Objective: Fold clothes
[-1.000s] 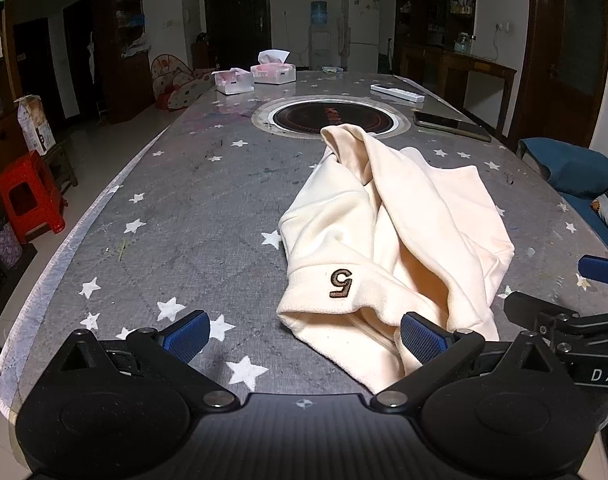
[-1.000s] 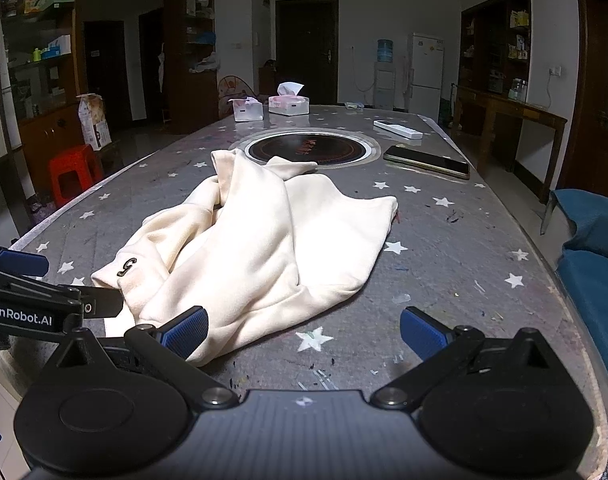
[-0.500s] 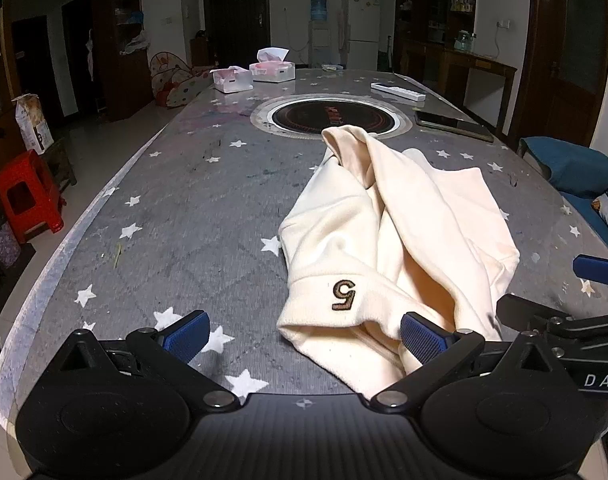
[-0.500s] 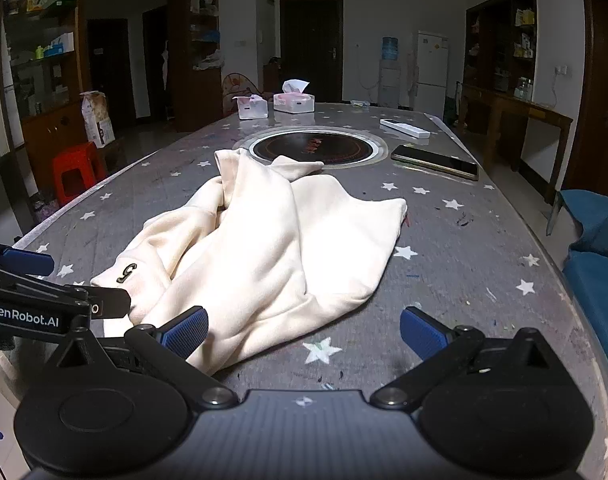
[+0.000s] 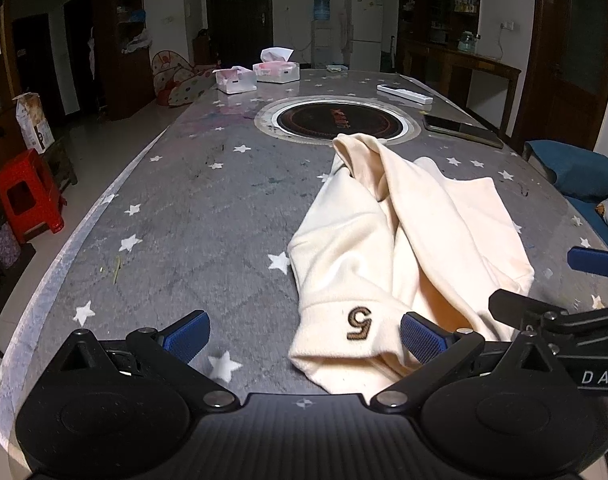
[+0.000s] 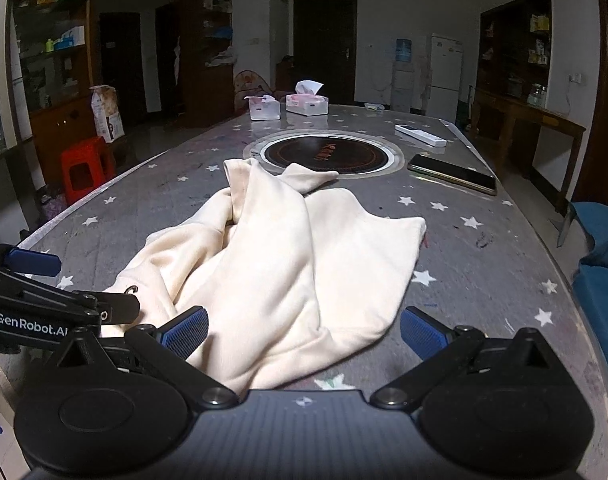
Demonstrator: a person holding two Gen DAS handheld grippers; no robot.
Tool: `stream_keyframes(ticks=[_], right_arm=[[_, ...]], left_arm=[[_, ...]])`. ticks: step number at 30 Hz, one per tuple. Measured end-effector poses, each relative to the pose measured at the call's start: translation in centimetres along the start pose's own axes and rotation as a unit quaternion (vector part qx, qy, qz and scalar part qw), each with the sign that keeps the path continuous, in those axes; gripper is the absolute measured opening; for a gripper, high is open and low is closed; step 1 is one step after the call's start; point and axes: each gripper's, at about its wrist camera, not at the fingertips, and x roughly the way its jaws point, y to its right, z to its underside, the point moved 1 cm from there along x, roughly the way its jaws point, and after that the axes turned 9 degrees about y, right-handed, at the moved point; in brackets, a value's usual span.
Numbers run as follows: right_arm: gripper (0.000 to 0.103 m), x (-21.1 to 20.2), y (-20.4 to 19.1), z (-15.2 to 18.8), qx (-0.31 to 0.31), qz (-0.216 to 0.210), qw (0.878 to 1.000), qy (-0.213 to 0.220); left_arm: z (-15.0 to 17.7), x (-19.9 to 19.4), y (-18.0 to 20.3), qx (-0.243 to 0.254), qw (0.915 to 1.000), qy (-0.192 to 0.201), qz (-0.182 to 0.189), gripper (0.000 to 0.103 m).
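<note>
Since a second ago you have brought both grippers nearer the cream garment (image 5: 403, 240), which lies crumpled at the table's (image 5: 184, 216) near edge — no fold begun. Your left gripper (image 5: 302, 336) gapes wide around its "5" cuff (image 5: 343, 320); your right gripper (image 6: 302, 330) gapes over the hem, gripping nothing. You have one garment, two tissue boxes (image 5: 276, 72), one phone (image 5: 461, 130), one remote (image 5: 403, 94).
</note>
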Motion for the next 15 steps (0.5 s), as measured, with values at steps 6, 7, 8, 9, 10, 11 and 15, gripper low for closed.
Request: stream_keyframes(ticks=[6, 7, 8, 9, 10, 11, 15], right_arm=[[0.102, 1.6, -0.2, -1.5, -0.012, -0.009, 1.0, 0.004], [0.101, 2.0, -0.2, -1.7, -0.012, -0.009, 1.0, 0.004], [0.1, 2.3, -0.2, -2.0, -0.012, -0.011, 1.0, 0.003], [0.098, 2.7, -0.2, -2.2, -0.011, -0.012, 1.0, 0.002], [0.098, 3.2, -0.1, -2.3, -0.01, -0.013, 1.0, 0.0], [0.096, 3.6, -0.1, -2.5, -0.009, -0.014, 1.0, -0.003], [0.088, 5.3, 0.2, -3.0, -0.002, -0.023, 1.0, -0.013]], left_arm=[[-0.9, 1.0, -0.9, 0.0, 1.0, 0.002, -0.007, 0.103], [-1.0, 1.1, -1.0, 0.0, 1.0, 0.002, -0.007, 0.103], [-1.1, 1.4, -1.2, -0.002, 1.0, 0.001, -0.008, 0.103], [-1.2, 1.6, -1.4, -0.004, 1.0, -0.001, -0.009, 0.103], [-1.3, 1.8, -1.5, -0.005, 0.9999, -0.002, -0.01, 0.103], [-1.4, 2.1, -1.6, -0.006, 0.9999, -0.004, -0.011, 0.103], [-1.7, 2.9, -1.9, -0.008, 0.9999, -0.007, -0.013, 0.103]])
